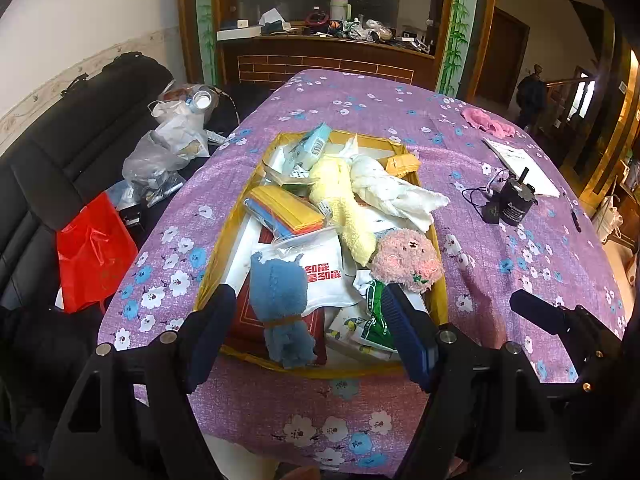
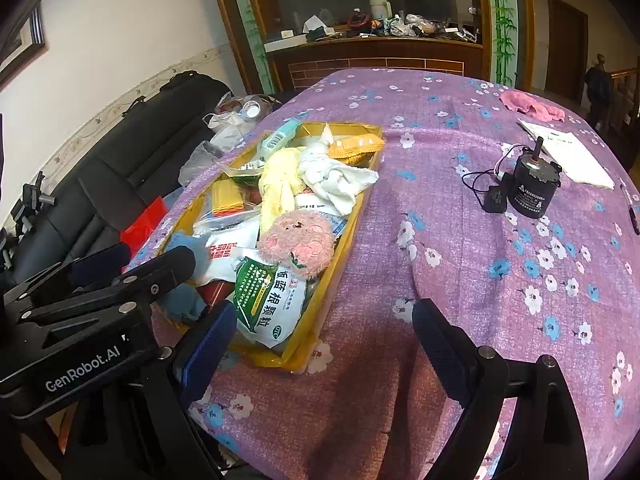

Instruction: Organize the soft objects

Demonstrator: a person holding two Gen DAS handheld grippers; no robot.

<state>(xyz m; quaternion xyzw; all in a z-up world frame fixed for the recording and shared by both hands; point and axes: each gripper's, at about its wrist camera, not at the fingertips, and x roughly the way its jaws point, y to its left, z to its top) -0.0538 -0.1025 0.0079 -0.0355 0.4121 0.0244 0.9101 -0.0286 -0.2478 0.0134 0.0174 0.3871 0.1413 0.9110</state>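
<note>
Grippers: two. The left gripper (image 1: 310, 334) hangs over the near end of the tray with its jaws spread wide and nothing between them; the right gripper (image 2: 324, 350) is also spread apart and empty, above bare cloth just right of the tray.
Tray: one yellow tray (image 1: 439, 300) on the table, heaped full.
Plush toys: two in the tray, a blue plush (image 1: 280, 300) at the near end and a pink plush (image 1: 406, 260) near the right wall.
Towels: one yellow towel (image 1: 340, 200) and one white knotted cloth (image 1: 392, 190), touching, mid-tray.
Packets: several; exact count unclear.
Outside the tray: one pink cloth (image 2: 530, 106), one black motor (image 2: 534, 188), one paper sheet (image 2: 572, 154).
Surface: purple floral tablecloth (image 2: 480, 280).
Room: black sofa (image 1: 60, 152) left, wooden cabinet (image 1: 328, 56) behind.
</note>
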